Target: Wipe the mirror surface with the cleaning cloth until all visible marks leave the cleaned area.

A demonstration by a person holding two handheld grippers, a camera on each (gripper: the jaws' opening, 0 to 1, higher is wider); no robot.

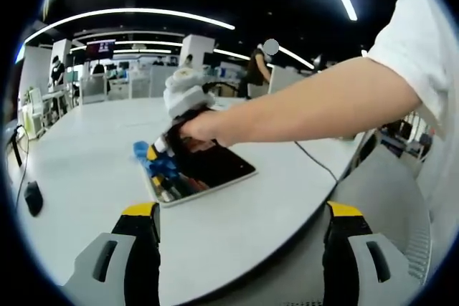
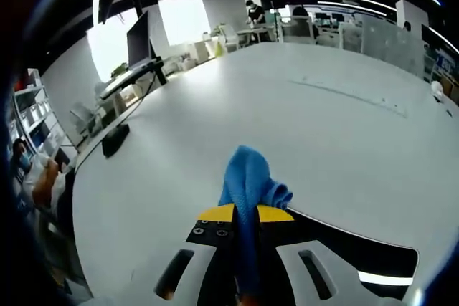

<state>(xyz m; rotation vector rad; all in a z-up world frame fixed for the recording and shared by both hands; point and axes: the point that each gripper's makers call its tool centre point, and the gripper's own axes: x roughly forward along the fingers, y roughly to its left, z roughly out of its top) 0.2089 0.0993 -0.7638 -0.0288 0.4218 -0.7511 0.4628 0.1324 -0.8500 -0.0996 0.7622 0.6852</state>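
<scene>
The mirror [image 1: 215,166], a dark rectangular pane with a pale rim, lies flat on the white table [image 1: 93,148]. A person's bare arm [image 1: 315,105] reaches in from the right, carrying my right gripper [image 1: 163,152] down at the mirror's left end. That gripper is shut on a blue cleaning cloth [image 1: 154,163], which hangs onto the glass. In the right gripper view, the right gripper [image 2: 244,214] pinches the cloth [image 2: 251,180] between its yellow tips, above the mirror [image 2: 358,252]. My left gripper [image 1: 242,213] stands open and empty near the table's front edge.
A black mouse [image 1: 32,197] lies at the table's left side. A thin cable [image 1: 315,159] runs over the right edge by a grey chair [image 1: 391,198]. A monitor [image 2: 140,37] and a black base [image 2: 115,141] stand at the far-left edge.
</scene>
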